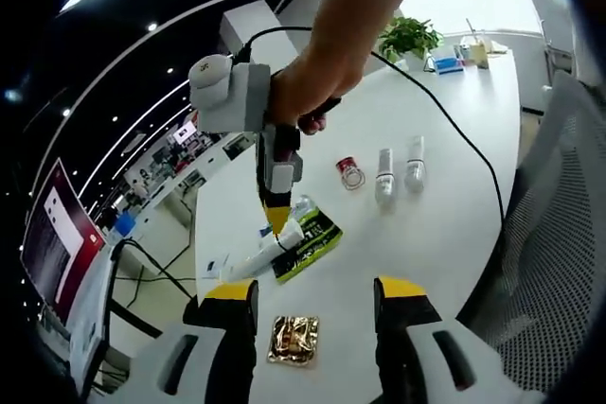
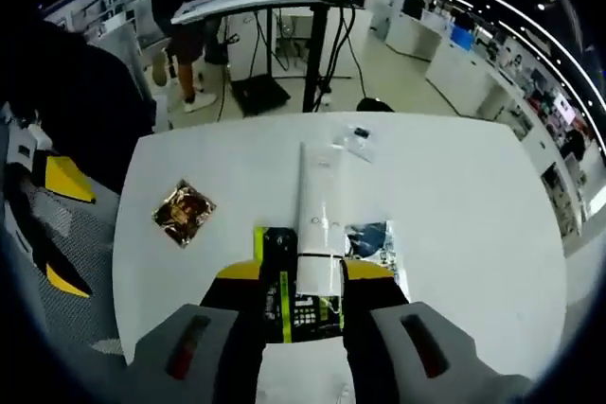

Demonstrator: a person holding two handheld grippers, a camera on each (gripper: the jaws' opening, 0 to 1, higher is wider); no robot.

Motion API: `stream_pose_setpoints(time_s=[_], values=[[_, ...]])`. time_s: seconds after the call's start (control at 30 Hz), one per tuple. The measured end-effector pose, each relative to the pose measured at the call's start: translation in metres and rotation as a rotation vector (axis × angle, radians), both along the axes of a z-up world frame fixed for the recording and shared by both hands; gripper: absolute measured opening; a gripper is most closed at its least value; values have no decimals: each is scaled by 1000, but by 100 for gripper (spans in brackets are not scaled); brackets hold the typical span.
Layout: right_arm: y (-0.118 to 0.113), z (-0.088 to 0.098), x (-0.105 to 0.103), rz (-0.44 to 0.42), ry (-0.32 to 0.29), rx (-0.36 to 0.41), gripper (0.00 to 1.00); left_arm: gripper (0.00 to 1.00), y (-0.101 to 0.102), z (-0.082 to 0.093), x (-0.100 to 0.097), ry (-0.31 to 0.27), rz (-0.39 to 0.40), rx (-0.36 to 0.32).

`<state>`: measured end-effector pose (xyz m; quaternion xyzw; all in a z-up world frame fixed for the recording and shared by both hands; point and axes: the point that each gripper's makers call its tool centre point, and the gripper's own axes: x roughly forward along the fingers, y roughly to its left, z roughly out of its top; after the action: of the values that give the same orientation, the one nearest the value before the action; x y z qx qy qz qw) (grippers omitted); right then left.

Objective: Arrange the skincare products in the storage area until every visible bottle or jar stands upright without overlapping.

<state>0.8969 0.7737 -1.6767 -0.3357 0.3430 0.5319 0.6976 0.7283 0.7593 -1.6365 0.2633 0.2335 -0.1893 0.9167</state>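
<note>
The right claw [image 2: 319, 272] grips the white tube's [image 2: 317, 215] capped end; the left claw [image 1: 317, 295] hangs open.

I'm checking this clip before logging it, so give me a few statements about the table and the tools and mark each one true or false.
1. The right tool is closed on a white tube. True.
2. The left tool grips the gold foil sachet. False: its jaws stand open, and the sachet lies on the table between them.
3. Two white bottles lie on their sides next to each other. True.
4. The small red-capped jar sits on the black and green packet. False: it rests apart on the bare table.
5. A potted plant stands at the table's far end. True.
</note>
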Motion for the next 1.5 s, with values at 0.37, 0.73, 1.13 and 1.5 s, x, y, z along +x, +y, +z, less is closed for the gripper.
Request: stream_pose_setpoints(time_s=[0.37, 0.73, 1.13, 1.5], values=[[44, -48, 28, -17, 67, -149, 38, 48, 6, -4, -1, 23, 24, 5], [44, -57, 13, -129, 172, -83, 31, 48, 7, -1, -2, 20, 25, 3], [37, -48, 16, -86, 130, -117, 26, 46, 10, 0, -1, 17, 41, -6], [24, 25, -7, -160, 103, 143, 25, 39, 3, 23, 3, -63, 44, -140]])
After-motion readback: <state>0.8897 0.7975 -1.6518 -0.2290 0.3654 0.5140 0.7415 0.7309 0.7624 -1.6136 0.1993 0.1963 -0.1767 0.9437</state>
